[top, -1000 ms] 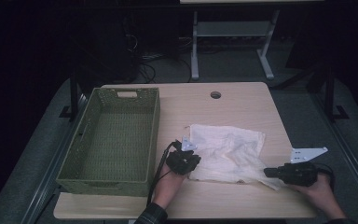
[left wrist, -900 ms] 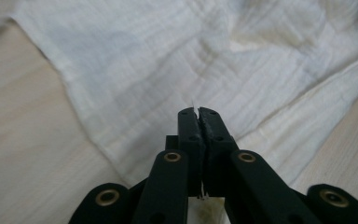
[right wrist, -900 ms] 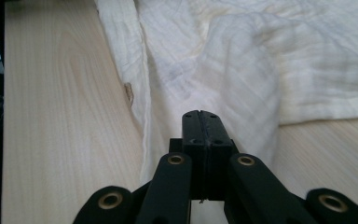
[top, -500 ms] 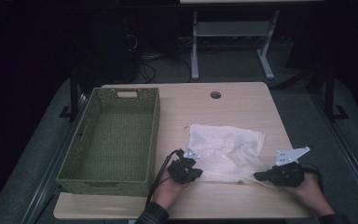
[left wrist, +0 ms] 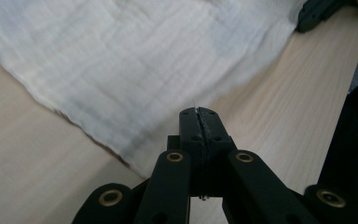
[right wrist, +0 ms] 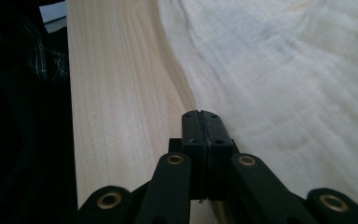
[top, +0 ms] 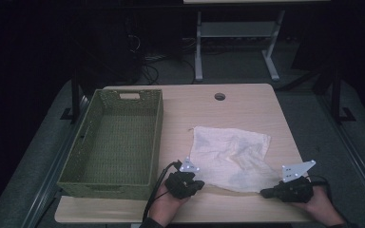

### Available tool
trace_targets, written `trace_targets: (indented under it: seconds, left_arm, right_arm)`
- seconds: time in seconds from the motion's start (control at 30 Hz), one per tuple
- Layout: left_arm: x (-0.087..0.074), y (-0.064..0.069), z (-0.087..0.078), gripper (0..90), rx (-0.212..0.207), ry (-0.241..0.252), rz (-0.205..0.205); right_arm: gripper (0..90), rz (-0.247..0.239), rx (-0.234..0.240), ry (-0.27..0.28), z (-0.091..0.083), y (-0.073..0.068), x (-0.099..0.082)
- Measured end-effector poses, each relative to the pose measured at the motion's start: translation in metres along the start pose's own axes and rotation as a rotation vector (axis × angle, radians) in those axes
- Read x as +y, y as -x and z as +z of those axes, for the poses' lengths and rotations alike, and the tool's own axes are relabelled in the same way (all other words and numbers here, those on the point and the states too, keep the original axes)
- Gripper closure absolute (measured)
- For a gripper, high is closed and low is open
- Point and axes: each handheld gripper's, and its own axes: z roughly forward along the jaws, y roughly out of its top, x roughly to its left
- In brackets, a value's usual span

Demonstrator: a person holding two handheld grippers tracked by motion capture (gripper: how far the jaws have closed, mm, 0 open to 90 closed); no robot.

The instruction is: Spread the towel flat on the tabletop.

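A crumpled white cloth lies on the right half of the wooden table. My left gripper is at the cloth's near left corner, held in a hand at the table's front edge. Its jaws are shut, and the cloth's edge runs in under them, slightly raised off the wood. My right gripper is at the near right corner. It is shut as well, and the cloth's folds lead in to its tip. The near hem stretches between the two tips.
A green woven basket stands empty on the left half of the table, close to my left hand. A round cable hole lies at the far edge. Table legs and cables are on the dark floor beyond.
Both hands have drawn back toward the table's near edge, the right one also a little to the left. The cloth's near hem has come along with them.
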Motion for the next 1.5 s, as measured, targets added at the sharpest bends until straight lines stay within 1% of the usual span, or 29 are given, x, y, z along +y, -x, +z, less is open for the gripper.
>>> trace_targets:
  seconds: [0.07,0.17,0.23,0.33,0.4,0.5,0.57,0.63,0.7,0.73,0.8,0.9,0.93,0.97,1.0,1.03,1.07,1.13,1.17,1.2,1.23,1.27,1.3,1.33,1.37,1.4,1.43,1.47,1.5]
  left_arm:
    - [0.004,-0.001,0.0,89.0,0.007,0.014,0.004]
    - [0.009,-0.004,0.0,88.9,0.016,0.014,0.015]
    - [0.01,-0.006,0.001,88.6,0.017,0.014,0.015]
    - [0.009,-0.008,0.007,86.4,0.019,0.002,0.008]
    - [0.008,-0.009,0.012,84.0,0.025,-0.006,0.015]
    - [0.007,-0.01,0.016,77.1,0.035,0.0,0.017]
    - [0.006,-0.012,0.017,72.3,0.042,-0.002,0.02]
    - [0.005,-0.013,0.018,67.8,0.058,-0.01,0.035]
    - [0.005,-0.014,0.019,61.8,0.07,-0.005,0.049]
    - [0.004,-0.015,0.019,59.3,0.075,-0.005,0.051]
    - [0.004,-0.015,0.02,54.8,0.079,0.001,0.056]
    - [0.003,-0.017,0.021,49.4,0.081,-0.004,0.058]
    - [0.002,-0.017,0.021,48.0,0.083,-0.011,0.063]
    - [0.002,-0.017,0.021,47.5,0.082,-0.015,0.063]
    - [0.002,-0.018,0.021,46.8,0.087,-0.019,0.073]
    - [0.002,-0.018,0.021,45.4,0.092,-0.014,0.073]
    - [0.002,-0.018,0.02,44.8,0.092,-0.017,0.075]
    - [0.001,-0.017,0.021,43.4,0.093,-0.01,0.071]
    - [0.001,-0.017,0.021,42.8,0.095,-0.009,0.077]
    - [0.001,-0.017,0.021,42.4,0.097,-0.005,0.081]
    - [0.001,-0.016,0.021,41.9,0.099,-0.011,0.086]
    - [0.001,-0.016,0.021,41.6,0.098,-0.007,0.081]
    - [0.001,-0.015,0.021,41.6,0.099,-0.013,0.086]
    - [0.001,-0.015,0.021,41.6,0.099,-0.013,0.086]
    - [0.001,-0.015,0.022,41.5,0.1,-0.014,0.089]
    - [0.001,-0.016,0.022,41.5,0.101,-0.014,0.089]
    - [0.001,-0.016,0.021,41.5,0.103,-0.014,0.09]
    - [0.001,-0.016,0.021,41.4,0.104,-0.013,0.09]
    - [0.0,-0.016,0.021,41.4,0.104,-0.009,0.09]
  right_arm:
    - [88.8,-0.003,-0.001,0.001,0.0,0.0,0.0]
    - [88.8,-0.008,0.002,0.006,-0.001,0.0,0.0]
    - [88.0,-0.005,0.008,0.021,-0.003,0.0,0.0]
    - [85.4,-0.004,-0.005,0.043,-0.006,0.002,0.002]
    - [83.1,0.005,-0.019,0.067,-0.009,0.005,0.005]
    - [79.1,0.016,-0.061,0.097,-0.014,0.013,0.012]
    - [78.1,0.021,-0.101,0.104,-0.016,0.021,0.017]
    - [76.8,0.049,-0.144,0.111,-0.018,0.031,0.021]
    - [74.5,0.081,-0.191,0.117,-0.021,0.044,0.026]
    - [73.5,0.089,-0.209,0.115,-0.023,0.051,0.029]
    - [72.8,0.112,-0.264,0.108,-0.025,0.064,0.033]
    - [70.6,0.148,-0.325,0.103,-0.027,0.085,0.04]
    - [69.6,0.166,-0.342,0.099,-0.026,0.091,0.042]
    - [68.8,0.171,-0.365,0.098,-0.026,0.099,0.044]
    - [68.2,0.192,-0.383,0.101,-0.026,0.105,0.046]
    - [67.4,0.199,-0.398,0.103,-0.026,0.112,0.048]
    - [66.8,0.215,-0.409,0.108,-0.025,0.118,0.049]
    - [66.1,0.227,-0.437,0.104,-0.024,0.13,0.052]
    - [65.6,0.241,-0.452,0.102,-0.022,0.135,0.053]
    - [65.3,0.257,-0.461,0.098,-0.02,0.141,0.053]
    - [65.0,0.276,-0.465,0.088,-0.018,0.146,0.052]
    - [64.6,0.295,-0.472,0.076,-0.016,0.15,0.051]
    - [64.6,0.301,-0.489,0.064,-0.013,0.153,0.05]
    - [64.6,0.301,-0.489,0.064,-0.013,0.153,0.05]
    - [66.3,0.315,-0.489,0.044,-0.009,0.158,0.047]
    - [68.3,0.316,-0.494,0.052,-0.008,0.158,0.047]
    - [73.1,0.322,-0.485,0.053,-0.009,0.158,0.047]
    - [75.2,0.313,-0.479,0.049,-0.009,0.159,0.047]
    - [78.8,0.315,-0.476,0.05,-0.009,0.159,0.047]
